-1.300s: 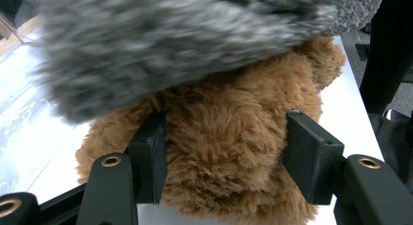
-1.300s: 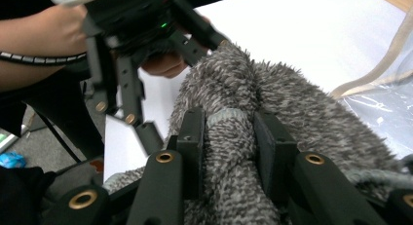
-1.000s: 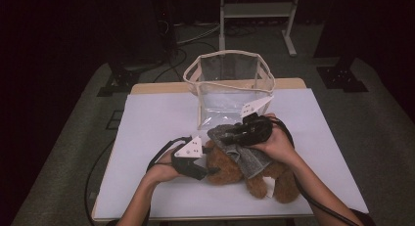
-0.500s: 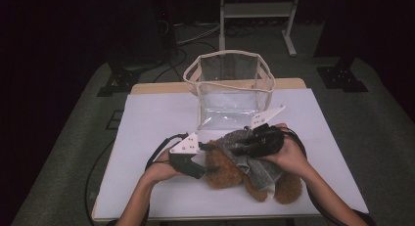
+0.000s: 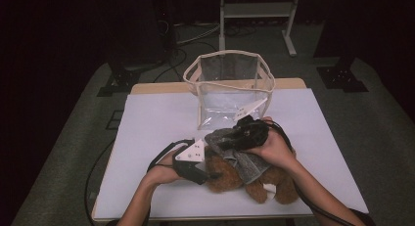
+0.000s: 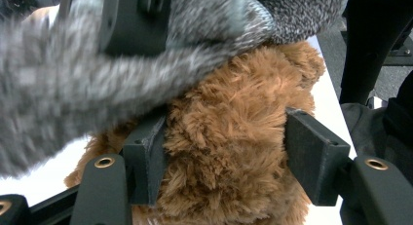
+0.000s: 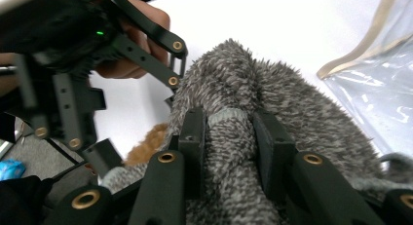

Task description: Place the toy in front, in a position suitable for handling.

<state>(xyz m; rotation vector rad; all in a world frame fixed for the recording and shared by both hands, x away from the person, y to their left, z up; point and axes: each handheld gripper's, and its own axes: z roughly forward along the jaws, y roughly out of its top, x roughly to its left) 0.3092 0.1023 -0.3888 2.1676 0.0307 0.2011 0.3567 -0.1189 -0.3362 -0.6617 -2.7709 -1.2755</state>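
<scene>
A brown teddy bear [image 5: 230, 176] lies on the white table [image 5: 156, 123] near its front edge. A grey knit garment [image 5: 247, 163] is draped over the bear's upper part. My left gripper [image 5: 208, 174] holds the bear [image 6: 253, 88] from the left. Its jaws have just been closing, and both pads [image 6: 146, 157] press into the fur. My right gripper [image 5: 221, 139] comes in from the right above the bear. In the right gripper view it [image 7: 229, 137] is shut on a bunched fold of the grey knit [image 7: 292, 103].
A clear plastic bag with a cream rim [image 5: 230, 89] stands open just behind the bear, in the middle of the table. Bare white tabletop lies to the left and right. Beyond the table are a dark floor, cables and a stand's legs [image 5: 254, 20].
My right gripper, holding the grey knit, shifted a little to the front right and came back. The left hand stayed on the bear.
</scene>
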